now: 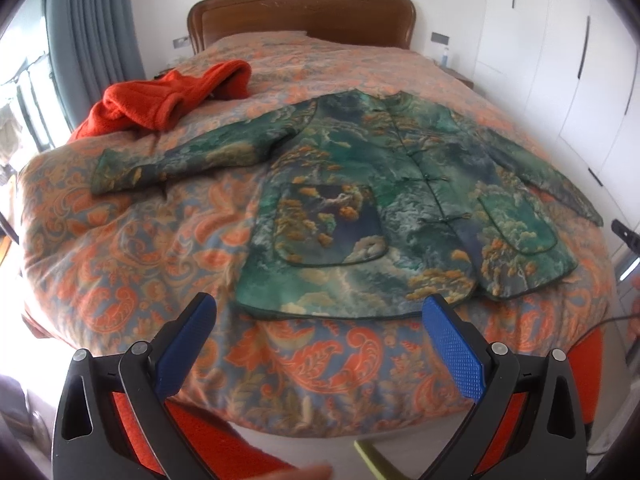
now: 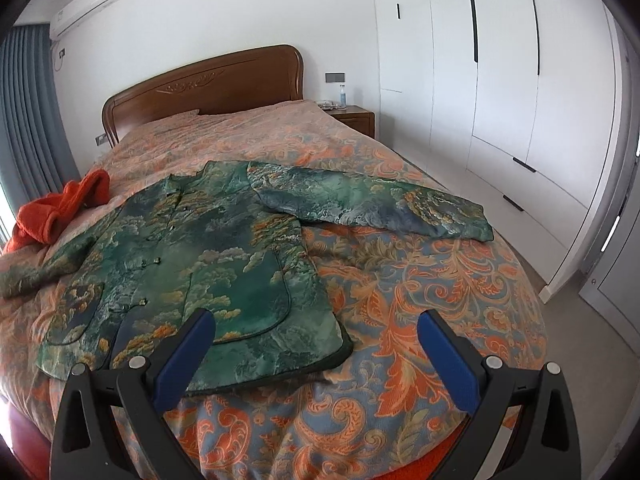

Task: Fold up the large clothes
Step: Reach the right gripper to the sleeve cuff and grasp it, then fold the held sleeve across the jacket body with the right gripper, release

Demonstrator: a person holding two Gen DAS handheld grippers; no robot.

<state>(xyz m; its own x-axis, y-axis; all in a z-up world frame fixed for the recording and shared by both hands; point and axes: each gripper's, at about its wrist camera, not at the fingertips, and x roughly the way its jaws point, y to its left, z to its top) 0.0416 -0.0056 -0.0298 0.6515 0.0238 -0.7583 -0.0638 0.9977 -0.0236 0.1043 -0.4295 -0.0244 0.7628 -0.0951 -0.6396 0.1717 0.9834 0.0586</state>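
a green landscape-patterned padded jacket (image 2: 192, 256) is spread flat on the orange paisley-quilted bed (image 2: 432, 292); the right tool (image 2: 316, 326) is held wide apart above its hem.

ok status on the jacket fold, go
Left gripper open, right gripper open, both empty. Green jacket flat, unfolded, sleeves out. Orange garment clear of it.

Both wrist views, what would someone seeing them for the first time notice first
The green patterned jacket lies spread flat, front up, sleeves out, near the foot of the bed, on the orange paisley bedspread. A crumpled orange garment sits beyond the jacket's sleeve, toward the curtain side. The left gripper and right gripper hang open near the hem, holding nothing.
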